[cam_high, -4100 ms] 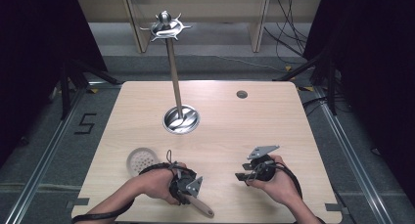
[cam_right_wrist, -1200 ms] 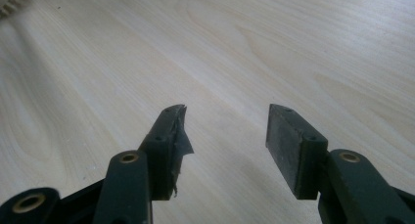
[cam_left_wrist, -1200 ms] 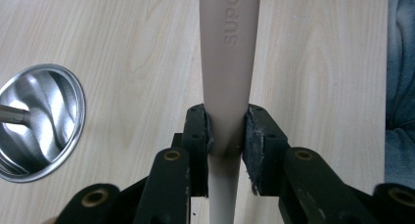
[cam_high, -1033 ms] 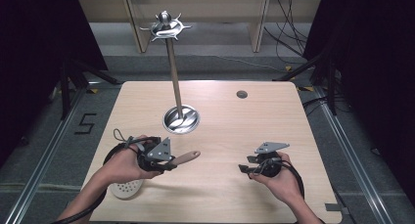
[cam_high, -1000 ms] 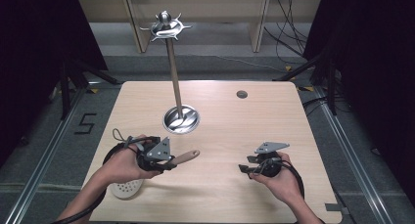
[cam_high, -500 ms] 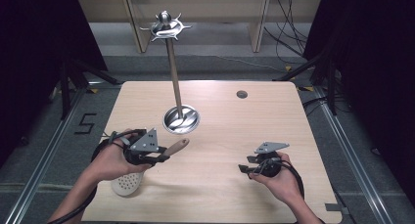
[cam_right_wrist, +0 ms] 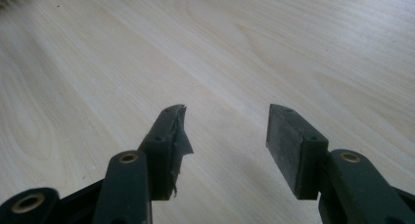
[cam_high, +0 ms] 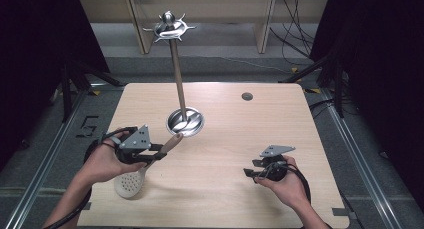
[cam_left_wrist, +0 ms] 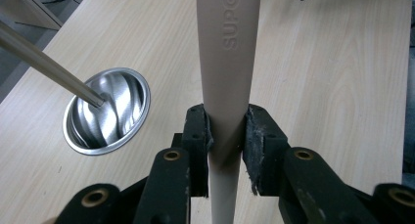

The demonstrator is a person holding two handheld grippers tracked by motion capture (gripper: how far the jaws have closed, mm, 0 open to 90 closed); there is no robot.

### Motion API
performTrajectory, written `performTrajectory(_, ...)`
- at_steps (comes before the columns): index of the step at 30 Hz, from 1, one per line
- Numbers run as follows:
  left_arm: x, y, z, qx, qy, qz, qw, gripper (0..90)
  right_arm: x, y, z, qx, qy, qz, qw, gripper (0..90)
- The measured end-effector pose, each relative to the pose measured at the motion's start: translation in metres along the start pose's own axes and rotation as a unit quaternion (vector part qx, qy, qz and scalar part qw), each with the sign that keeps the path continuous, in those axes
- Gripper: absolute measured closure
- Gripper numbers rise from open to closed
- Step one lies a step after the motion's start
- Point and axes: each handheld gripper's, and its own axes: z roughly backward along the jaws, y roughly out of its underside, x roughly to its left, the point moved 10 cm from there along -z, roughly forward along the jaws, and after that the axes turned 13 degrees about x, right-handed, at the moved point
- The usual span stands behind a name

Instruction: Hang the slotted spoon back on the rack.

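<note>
A beige slotted spoon [cam_high: 131, 182] with a long handle [cam_left_wrist: 227, 62] is in my left gripper [cam_high: 159, 153], which is shut on the handle; its perforated head hangs below my left hand near the table's front left. The handle tip points toward the round steel base [cam_high: 185, 122] of a tall utensil stand whose pole [cam_high: 177, 74] rises to a ring of hooks [cam_high: 169, 28]. In the left gripper view the base [cam_left_wrist: 107, 110] lies just left of the handle. My right gripper [cam_high: 251, 168] rests low at the front right, open [cam_right_wrist: 226, 131] with nothing between its jaws.
The wooden table [cam_high: 260, 124] has a small round dark hole [cam_high: 247, 96] near its far right. Dark floor and metal frame legs surround the table; cables lie beyond the far edge.
My left gripper carried the spoon from the front middle to the left, then lifted it and swung the handle tip toward the stand's base. The right gripper stayed in place, open.
</note>
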Motion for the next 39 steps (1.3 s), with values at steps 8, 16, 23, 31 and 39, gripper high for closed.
performTrajectory(8,0.01,0.004,0.01,-0.016,-0.011,0.015,0.9997,71.7,0.0,0.001,0.0,0.002,0.0,-0.002,1.0,49.1)
performTrajectory(16,0.017,0.006,0.019,-0.033,-0.024,0.026,0.9988,71.7,0.0,0.0,0.0,0.002,0.001,-0.001,1.0,49.1)
performTrajectory(23,0.023,0.007,0.027,-0.048,-0.033,0.043,0.9973,71.7,0.001,0.0,0.001,0.003,-0.001,-0.004,1.0,49.0)
performTrajectory(31,0.03,0.002,0.033,-0.07,-0.044,0.058,0.9949,71.7,0.001,-0.001,0.001,-0.002,-0.001,-0.006,1.0,49.0)
performTrajectory(39,0.037,-0.002,0.037,-0.092,-0.057,0.076,0.9912,71.7,0.001,-0.001,0.0,-0.005,-0.001,-0.004,1.0,48.8)
